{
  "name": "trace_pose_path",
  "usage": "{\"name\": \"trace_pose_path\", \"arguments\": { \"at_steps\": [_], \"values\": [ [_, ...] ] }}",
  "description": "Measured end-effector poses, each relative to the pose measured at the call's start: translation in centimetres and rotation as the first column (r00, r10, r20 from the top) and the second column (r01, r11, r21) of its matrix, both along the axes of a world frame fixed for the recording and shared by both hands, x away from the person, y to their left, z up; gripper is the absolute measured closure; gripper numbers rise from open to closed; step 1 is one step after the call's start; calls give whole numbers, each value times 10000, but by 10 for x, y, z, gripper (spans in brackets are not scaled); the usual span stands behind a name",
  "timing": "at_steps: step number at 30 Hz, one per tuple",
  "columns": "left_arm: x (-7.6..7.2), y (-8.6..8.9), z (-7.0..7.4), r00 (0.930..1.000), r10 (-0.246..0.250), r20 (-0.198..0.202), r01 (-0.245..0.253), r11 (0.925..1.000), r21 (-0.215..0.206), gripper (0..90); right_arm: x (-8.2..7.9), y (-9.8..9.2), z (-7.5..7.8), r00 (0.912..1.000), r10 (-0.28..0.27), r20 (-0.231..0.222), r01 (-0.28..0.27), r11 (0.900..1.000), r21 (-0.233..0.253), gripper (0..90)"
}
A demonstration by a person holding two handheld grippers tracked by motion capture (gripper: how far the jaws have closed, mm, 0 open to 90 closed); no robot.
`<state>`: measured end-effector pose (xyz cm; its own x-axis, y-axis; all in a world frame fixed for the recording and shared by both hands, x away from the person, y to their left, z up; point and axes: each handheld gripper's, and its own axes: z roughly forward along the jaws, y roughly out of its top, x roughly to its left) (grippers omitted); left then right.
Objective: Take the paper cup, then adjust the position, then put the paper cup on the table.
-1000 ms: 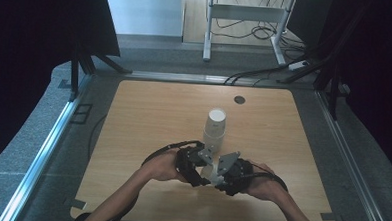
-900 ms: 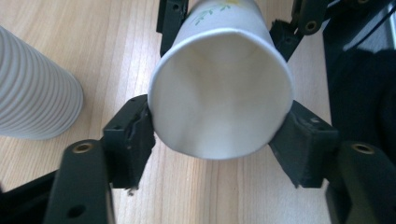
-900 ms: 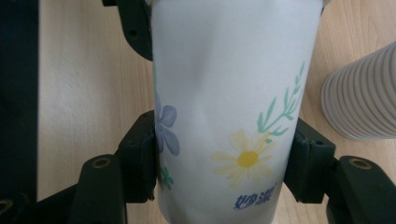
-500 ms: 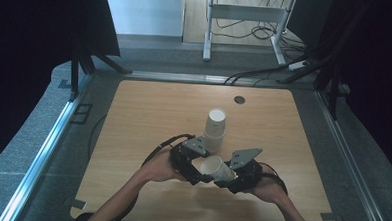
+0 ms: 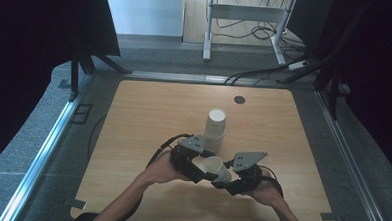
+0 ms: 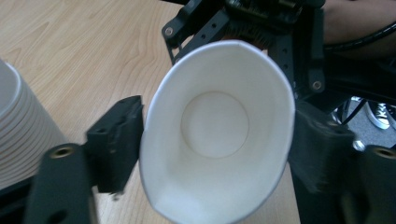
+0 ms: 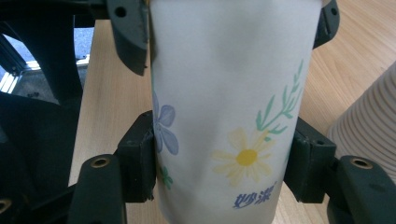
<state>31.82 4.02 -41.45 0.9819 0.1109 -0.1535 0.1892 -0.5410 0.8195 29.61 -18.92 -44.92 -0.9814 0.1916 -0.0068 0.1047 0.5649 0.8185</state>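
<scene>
A: High view? 
B: Left gripper (image 5: 201, 167) and right gripper (image 5: 233, 178) are both clamping one paper cup (image 5: 214, 169), lying sideways above the table (image 5: 143, 118), near the cup stack (image 5: 215, 124).

A: Left gripper view? 
B: Jaws are squeezing the cup's rim oval.

A: Right gripper view? 
B: Jaws are pinching the flowered wall.

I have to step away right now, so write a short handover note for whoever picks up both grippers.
Left gripper: shut on the paper cup near its rim, squeezing the mouth oval.
Right gripper: shut on the same cup's lower body.
The cup lies tilted between the two grippers, just above the table.
Stack of cups: upright behind the grippers.
Done: one cup is off the stack.
Left: probably release one gripper and set the cup down.
</scene>
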Motion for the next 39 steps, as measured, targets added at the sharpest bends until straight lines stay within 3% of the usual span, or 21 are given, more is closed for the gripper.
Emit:
{"name": "trace_pose_path", "arguments": {
  "at_steps": [9, 15, 19, 26, 33, 39],
  "values": [
    [-1, -2, 5, 9995, -12, 323, -3, 9989, 469, 335, 2, 1, -3, 9999, -35, -108, 35, 10000, 30, 347],
    [0, -2, 13, 9984, 97, 555, -141, 9968, 792, 338, 4, 2, -4, 9986, -525, -110, 524, 9985, -150, 126],
    [1, -1, 16, 9970, 348, 690, -423, 9930, 1101, 333, 4, 0, -4, 9950, -987, -135, 983, 9948, -255, 56],
    [5, 3, 19, 9944, 652, 828, -785, 9824, 1697, 323, 5, -5, -4, 9892, -1447, -231, 1437, 9888, -394, 0],
    [8, 9, 23, 9885, 1085, 1057, -1305, 9643, 2304, 323, 3, -9, -6, 9838, -1788, -98, 1779, 9822, -602, 0],
    [13, 15, 25, 9838, 1422, 1094, -1667, 9498, 2648, 323, 3, -14, -8, 9768, -2140, -117, 2131, 9757, -509, 0]
  ]
}}
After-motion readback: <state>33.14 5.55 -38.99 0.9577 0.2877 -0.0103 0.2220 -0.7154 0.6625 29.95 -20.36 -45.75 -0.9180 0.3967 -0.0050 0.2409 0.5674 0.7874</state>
